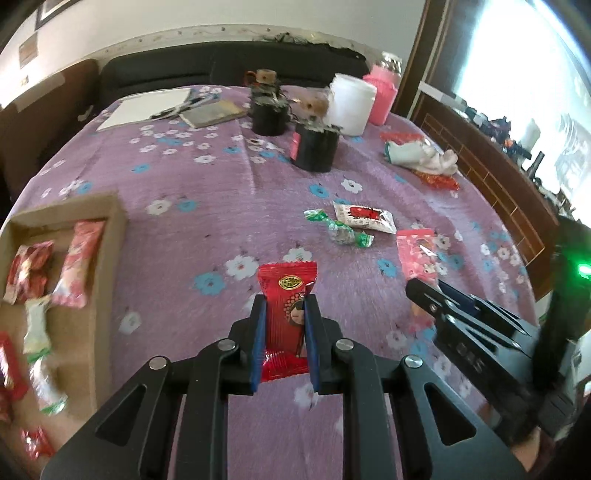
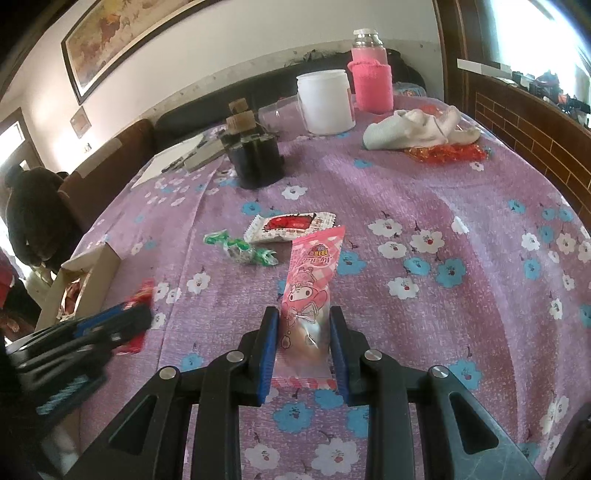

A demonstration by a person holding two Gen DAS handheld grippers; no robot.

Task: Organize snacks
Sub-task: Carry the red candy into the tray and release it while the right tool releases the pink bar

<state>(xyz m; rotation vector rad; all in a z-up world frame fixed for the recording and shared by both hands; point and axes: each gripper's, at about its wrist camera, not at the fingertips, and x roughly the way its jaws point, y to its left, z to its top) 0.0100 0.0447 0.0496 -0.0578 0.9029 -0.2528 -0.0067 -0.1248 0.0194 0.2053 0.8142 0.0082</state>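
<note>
Left gripper (image 1: pixel 283 325) is clamped on a red snack packet (image 1: pixel 285 295), blue pads pinching both long edges, packet standing out forward above the purple floral tablecloth (image 1: pixel 229 206). Right gripper (image 2: pixel 303 343) is clamped on a pink cartoon-print snack packet (image 2: pixel 310 284), held the same way, its top end tilted right. In the left wrist view the right gripper shows at right, low over the cloth, with the pink packet in its fingers. In the right wrist view the left gripper shows blurred at lower left with a bit of red wrapper at its tip.

Cardboard box (image 1: pixel 110 236) sits at the left edge of the table, near the left gripper. Inside it: red, pink and white-green packets lying loose.

Mid table, still on the cloth: green-wrapped candy (image 1: pixel 338 230), touching or just beside a white packet with red print (image 1: pixel 364 218). Cannot tell if they overlap.

Farther back: two black cylindrical holders (image 1: pixel 314 147), one behind the other, brown objects on top, too blurry to name. Right of them a crumpled white cloth (image 2: pixel 417 127) lying over red foil wrappers (image 2: pixel 447 153).

Back edge: white plastic jar (image 2: pixel 325 101), pink-sleeved bottle (image 2: pixel 371 79) just beside it on the right. Papers and a notebook (image 1: pixel 210 112) at back left. Framed picture (image 2: pixel 122 29) on the wall behind.
</note>
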